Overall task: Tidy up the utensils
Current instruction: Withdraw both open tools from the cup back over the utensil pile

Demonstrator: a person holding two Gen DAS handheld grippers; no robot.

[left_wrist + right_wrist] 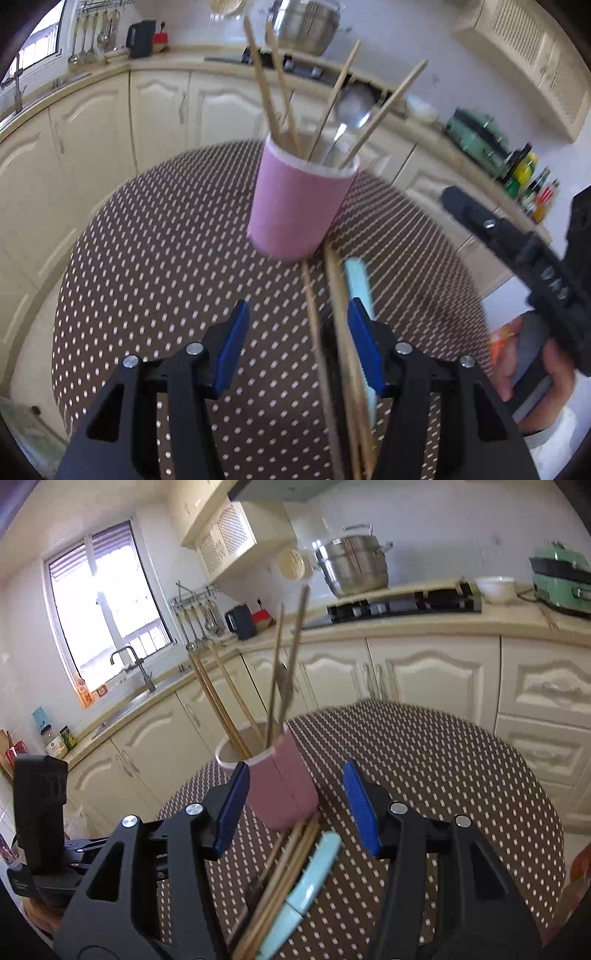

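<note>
A pink cup [301,206] with a white rim stands upright on the dotted worktop [155,258], holding several wooden chopsticks [266,85] that lean outward and a metal spoon [351,110], bowl up. Just near of the cup's base, more wooden chopsticks [291,867] lie flat in a loose bundle, with a pale blue utensil handle [314,878] alongside them on the right.
</note>
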